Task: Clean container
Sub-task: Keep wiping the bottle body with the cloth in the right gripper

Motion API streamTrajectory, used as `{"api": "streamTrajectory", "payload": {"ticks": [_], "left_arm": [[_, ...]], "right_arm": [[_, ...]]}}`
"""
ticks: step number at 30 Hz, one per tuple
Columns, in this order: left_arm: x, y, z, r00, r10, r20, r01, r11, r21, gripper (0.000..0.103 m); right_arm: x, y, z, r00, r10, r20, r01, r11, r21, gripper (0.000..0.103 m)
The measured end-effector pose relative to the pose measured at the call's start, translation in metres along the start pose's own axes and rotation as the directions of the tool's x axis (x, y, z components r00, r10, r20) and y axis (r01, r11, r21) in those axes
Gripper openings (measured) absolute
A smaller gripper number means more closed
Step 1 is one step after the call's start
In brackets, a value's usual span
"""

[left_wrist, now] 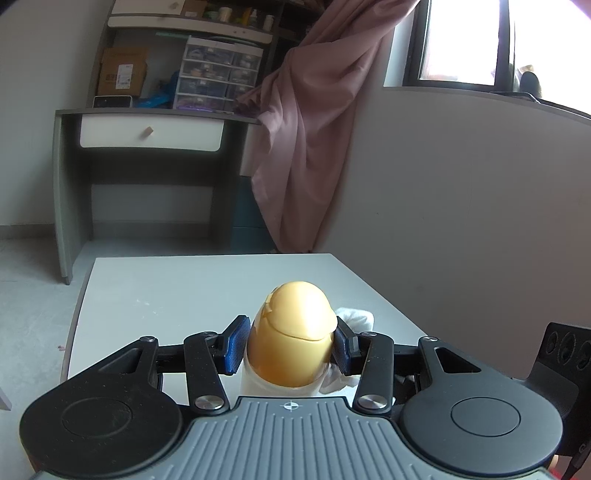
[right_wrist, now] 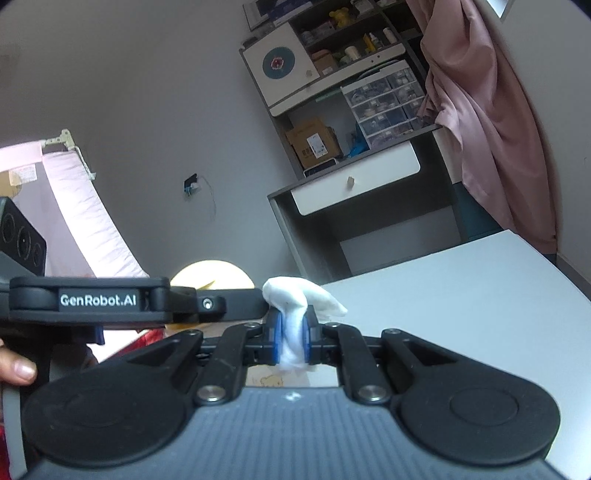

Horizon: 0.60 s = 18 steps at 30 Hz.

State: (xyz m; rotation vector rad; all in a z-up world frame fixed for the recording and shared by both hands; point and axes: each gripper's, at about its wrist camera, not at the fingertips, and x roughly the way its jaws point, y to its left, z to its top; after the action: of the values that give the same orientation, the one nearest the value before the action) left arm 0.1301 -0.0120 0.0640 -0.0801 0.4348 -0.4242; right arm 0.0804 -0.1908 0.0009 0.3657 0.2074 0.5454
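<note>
Between left gripper pads: clamping bottle upright, tissue touching its right flank. Over on the right wrist: right gripper pinching tissue, bottle lying just left, behind left gripper.

Daylight from a window falls past a pink curtain onto a grey desk with cluttered shelves.
</note>
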Motion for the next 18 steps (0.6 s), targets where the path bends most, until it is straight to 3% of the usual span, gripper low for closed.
{"api": "streamTrajectory", "payload": {"ticks": [18], "left_arm": [[0.001, 0.004, -0.002, 1.000, 0.001, -0.001, -0.001, 1.000, 0.002, 0.047]], "right_arm": [[0.016, -0.001, -0.023, 0.980, -0.084, -0.182, 0.071, 0.995, -0.073, 0.012]]}}
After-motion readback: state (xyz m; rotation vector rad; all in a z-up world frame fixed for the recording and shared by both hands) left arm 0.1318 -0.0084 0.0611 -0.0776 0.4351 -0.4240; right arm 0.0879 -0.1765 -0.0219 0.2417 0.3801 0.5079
